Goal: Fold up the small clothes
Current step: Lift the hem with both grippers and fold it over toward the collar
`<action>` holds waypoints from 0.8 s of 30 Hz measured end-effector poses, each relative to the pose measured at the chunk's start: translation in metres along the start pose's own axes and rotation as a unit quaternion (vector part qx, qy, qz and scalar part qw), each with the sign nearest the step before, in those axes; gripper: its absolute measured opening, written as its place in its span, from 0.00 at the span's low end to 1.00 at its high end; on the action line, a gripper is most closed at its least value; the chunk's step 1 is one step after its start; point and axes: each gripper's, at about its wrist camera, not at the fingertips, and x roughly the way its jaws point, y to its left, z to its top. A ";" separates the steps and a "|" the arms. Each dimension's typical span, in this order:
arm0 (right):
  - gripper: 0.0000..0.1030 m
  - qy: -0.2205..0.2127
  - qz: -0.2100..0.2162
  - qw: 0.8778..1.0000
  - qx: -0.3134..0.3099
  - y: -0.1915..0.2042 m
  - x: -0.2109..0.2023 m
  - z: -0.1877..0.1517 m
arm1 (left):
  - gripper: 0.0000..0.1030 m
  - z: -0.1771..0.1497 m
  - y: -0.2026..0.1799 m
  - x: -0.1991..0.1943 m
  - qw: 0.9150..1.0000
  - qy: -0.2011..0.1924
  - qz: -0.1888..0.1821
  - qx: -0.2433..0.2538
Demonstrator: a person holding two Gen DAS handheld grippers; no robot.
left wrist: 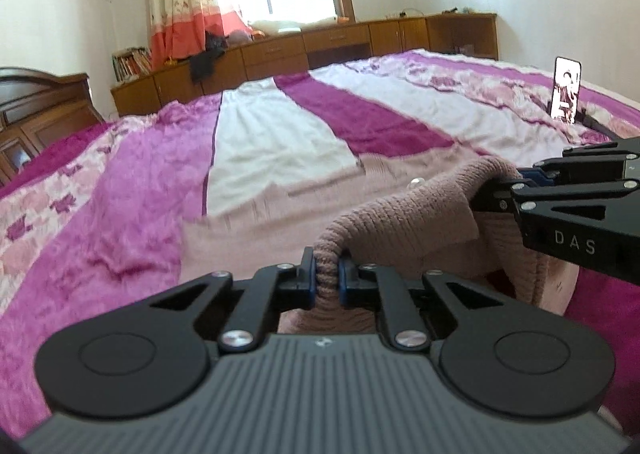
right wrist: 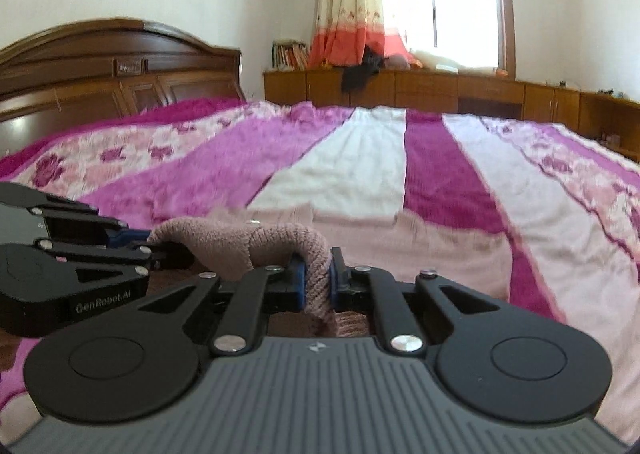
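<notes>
A dusty-pink knit sweater (left wrist: 392, 221) lies on the striped bed. My left gripper (left wrist: 327, 274) is shut on a ribbed edge of the sweater, lifted off the bed. My right gripper (left wrist: 500, 183) reaches in from the right of the left wrist view, shut on the same raised edge a little further along. In the right wrist view my right gripper (right wrist: 316, 280) pinches a rolled strip of the pink sweater (right wrist: 280, 242) between blue pads. There my left gripper (right wrist: 148, 244) holds the fabric at the left. The rest of the sweater spreads flat ahead.
The bed (right wrist: 440, 181) carries a blanket of magenta, white and floral stripes. A wooden headboard (right wrist: 100, 69) stands at the far left. Low wooden cabinets (right wrist: 480, 93) run under the window. A phone (left wrist: 565, 89) stands upright on the bed's right side.
</notes>
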 end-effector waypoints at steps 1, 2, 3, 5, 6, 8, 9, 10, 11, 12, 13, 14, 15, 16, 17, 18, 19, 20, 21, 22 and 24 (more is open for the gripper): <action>0.12 -0.005 0.000 1.000 0.002 -0.003 0.004 0.006 | 0.12 0.005 0.001 0.002 1.000 -0.005 0.000 0.001; 0.12 -0.012 -0.001 1.000 0.005 -0.006 0.008 0.014 | 0.12 0.011 0.002 0.006 1.000 -0.011 0.001 0.002; 0.12 -0.017 -0.001 1.000 0.005 -0.009 0.014 0.021 | 0.12 0.018 0.004 0.009 1.000 -0.016 0.002 0.002; 0.12 -0.021 -0.001 1.000 0.001 -0.015 0.025 0.036 | 0.12 0.030 0.009 0.017 1.000 -0.026 0.004 0.000; 0.12 -0.023 -0.002 1.000 -0.001 -0.018 0.033 0.044 | 0.12 0.036 0.011 0.022 1.000 -0.029 0.004 -0.002; 0.12 -0.025 -0.005 1.000 -0.001 -0.025 0.047 0.056 | 0.12 0.048 0.017 0.034 0.999 -0.034 0.004 -0.007; 0.12 -0.026 -0.007 1.000 -0.001 -0.028 0.056 0.062 | 0.12 0.054 0.020 0.042 0.999 -0.035 0.003 -0.010; 0.12 -0.026 -0.009 1.000 -0.002 -0.031 0.065 0.068 | 0.12 0.059 0.023 0.051 0.999 -0.035 0.003 -0.014; 0.12 -0.027 -0.013 1.000 -0.003 -0.034 0.073 0.071 | 0.12 0.064 0.025 0.060 0.999 -0.033 0.003 -0.017; 0.12 -0.026 -0.015 1.000 -0.005 -0.036 0.084 0.074 | 0.12 0.067 0.027 0.070 0.999 -0.029 0.004 -0.021; 0.12 -0.024 -0.017 1.000 -0.005 -0.038 0.094 0.077 | 0.12 0.070 0.029 0.079 0.999 -0.025 0.006 -0.024; 0.12 -0.022 -0.019 1.000 -0.004 -0.041 0.106 0.078 | 0.12 0.073 0.031 0.091 0.999 -0.020 0.007 -0.025; 0.12 -0.017 -0.020 1.000 -0.002 -0.045 0.118 0.078 | 0.12 0.075 0.032 0.102 1.000 -0.016 0.010 -0.025; 0.12 -0.011 -0.022 1.000 0.000 -0.049 0.132 0.077 | 0.12 0.076 0.033 0.114 1.000 -0.011 0.013 -0.024; 0.12 -0.004 -0.023 1.000 0.003 -0.051 0.148 0.076 | 0.12 0.077 0.035 0.126 1.000 -0.006 0.014 -0.023; 0.12 0.006 -0.026 1.000 0.007 -0.055 0.162 0.073 | 0.12 0.076 0.036 0.138 1.000 0.001 0.014 -0.024; 0.12 0.014 -0.028 0.999 0.010 -0.058 0.176 0.069 | 0.12 0.075 0.038 0.152 0.999 0.009 0.015 -0.027; 0.12 0.026 -0.030 0.999 0.015 -0.062 0.192 0.064 | 0.12 0.072 0.040 0.164 0.999 0.018 0.015 -0.031; 0.12 0.037 -0.032 0.999 0.020 -0.066 0.205 0.059 | 0.12 0.069 0.041 0.176 0.999 0.027 0.014 -0.034; 0.12 0.048 -0.035 0.998 0.024 -0.069 0.218 0.052 | 0.12 0.065 0.041 0.188 0.999 0.036 0.015 -0.036; 0.12 0.069 -0.042 0.996 0.026 -0.072 0.244 0.037 | 0.12 0.056 0.039 0.212 0.998 0.054 0.017 -0.038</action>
